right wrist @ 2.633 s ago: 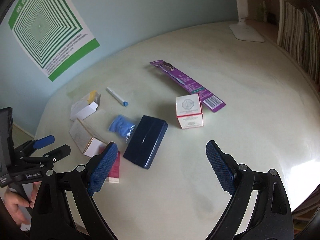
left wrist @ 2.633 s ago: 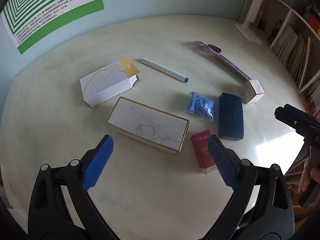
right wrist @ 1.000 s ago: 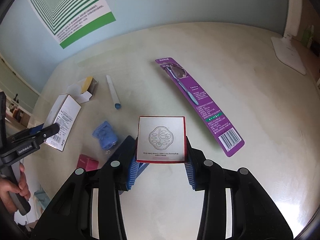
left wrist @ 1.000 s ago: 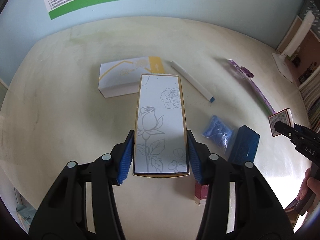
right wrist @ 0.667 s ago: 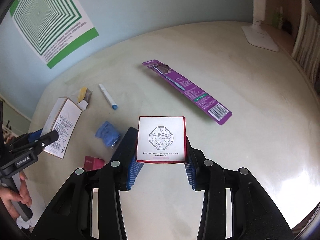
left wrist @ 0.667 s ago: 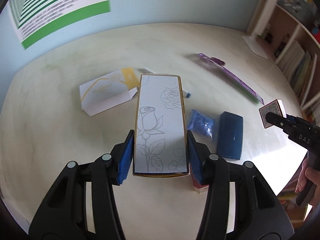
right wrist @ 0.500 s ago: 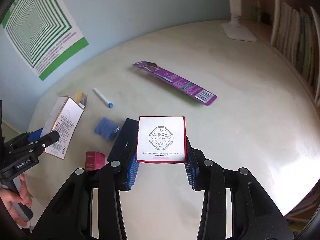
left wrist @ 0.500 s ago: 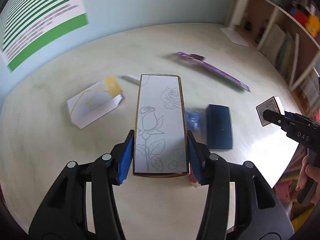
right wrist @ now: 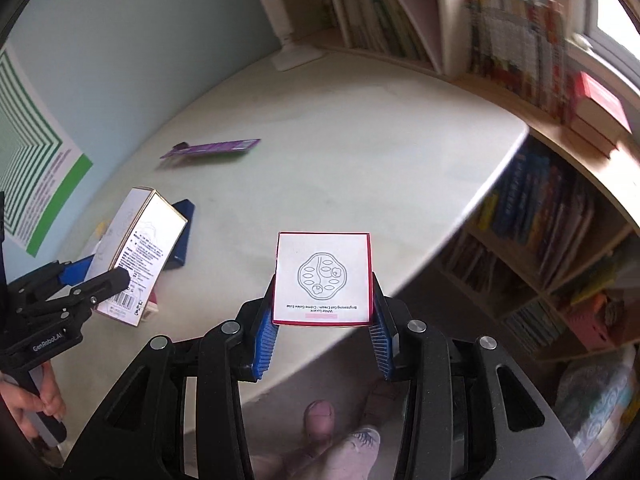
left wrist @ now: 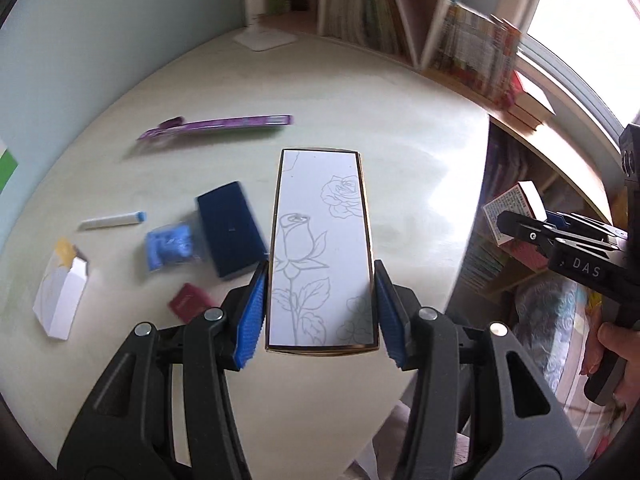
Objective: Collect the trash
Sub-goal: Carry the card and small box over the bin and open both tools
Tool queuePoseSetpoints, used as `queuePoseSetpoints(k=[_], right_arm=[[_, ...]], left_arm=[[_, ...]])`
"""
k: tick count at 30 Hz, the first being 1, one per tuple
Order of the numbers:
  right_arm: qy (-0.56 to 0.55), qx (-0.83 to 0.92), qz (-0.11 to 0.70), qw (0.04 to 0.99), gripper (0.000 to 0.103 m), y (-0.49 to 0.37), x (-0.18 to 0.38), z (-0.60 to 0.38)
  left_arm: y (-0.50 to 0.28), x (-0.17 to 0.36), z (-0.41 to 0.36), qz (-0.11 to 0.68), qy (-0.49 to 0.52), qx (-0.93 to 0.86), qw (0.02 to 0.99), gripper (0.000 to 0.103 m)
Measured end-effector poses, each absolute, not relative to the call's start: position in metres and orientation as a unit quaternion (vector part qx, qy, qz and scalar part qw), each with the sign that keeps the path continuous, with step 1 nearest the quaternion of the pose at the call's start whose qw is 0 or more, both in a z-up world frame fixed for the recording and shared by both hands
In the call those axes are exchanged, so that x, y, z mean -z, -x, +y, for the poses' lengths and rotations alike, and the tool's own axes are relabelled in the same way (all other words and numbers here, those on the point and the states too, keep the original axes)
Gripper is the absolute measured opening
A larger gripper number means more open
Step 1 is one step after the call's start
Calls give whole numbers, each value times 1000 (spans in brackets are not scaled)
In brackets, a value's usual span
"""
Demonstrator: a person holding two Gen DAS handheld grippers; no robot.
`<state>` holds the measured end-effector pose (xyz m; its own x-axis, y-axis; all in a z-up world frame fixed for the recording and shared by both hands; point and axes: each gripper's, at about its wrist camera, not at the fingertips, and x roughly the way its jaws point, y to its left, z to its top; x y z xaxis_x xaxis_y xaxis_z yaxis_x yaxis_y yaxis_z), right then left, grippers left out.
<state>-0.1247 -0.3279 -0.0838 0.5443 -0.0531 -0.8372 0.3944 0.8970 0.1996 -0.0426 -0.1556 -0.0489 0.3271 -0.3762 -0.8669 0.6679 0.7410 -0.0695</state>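
Left gripper [left wrist: 320, 312]: its blue pads pressed against the two long sides of the tall rose box [left wrist: 322, 252], which it carried clear of the table [left wrist: 400, 128]; the jaws stood partly apart, filled by the box's width.
Rose box: white with a gold border and a line drawing of roses, held lengthwise, pointing away from the camera; in the right wrist view it appeared at the left [right wrist: 140, 256], printed side and barcode showing, between the left gripper's fingers [right wrist: 72, 280].
Right gripper [right wrist: 322, 340]: clamped on the small square box [right wrist: 323, 278], white-faced with a red edge and an oval emblem; the jaws stood narrow, gripping its lower sides.
Small square box, left wrist view [left wrist: 512, 212]: seen at the right beyond the table's edge, in front of the bookshelves [left wrist: 480, 48], in the right gripper [left wrist: 520, 228].
Left on the table: a purple toothbrush pack [left wrist: 216, 126] far back; a dark blue case [left wrist: 230, 234] with a blue plastic packet [left wrist: 170, 244] just beside it; a white pen with a blue cap [left wrist: 112, 220]; a small red box [left wrist: 190, 302]; an opened white-and-yellow carton [left wrist: 60, 292] near the left edge.
Blur: the table items were smeared, so whether the packet touched the case could not be told.
Person: a hand [right wrist: 36, 404] gripped the left gripper's handle; a foot [right wrist: 320, 436] showed below the right gripper.
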Motion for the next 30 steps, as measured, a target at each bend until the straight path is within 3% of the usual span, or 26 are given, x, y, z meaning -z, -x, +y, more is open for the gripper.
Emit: queuePoseSetpoints(k=[13, 30], right_arm=[[-314, 286, 442, 790, 41, 318, 115, -405], [-419, 308, 455, 723, 41, 396, 205, -449]], left_arm=[[172, 95, -302, 478, -276, 493, 673, 47], [259, 202, -384, 512, -387, 536, 548, 47]])
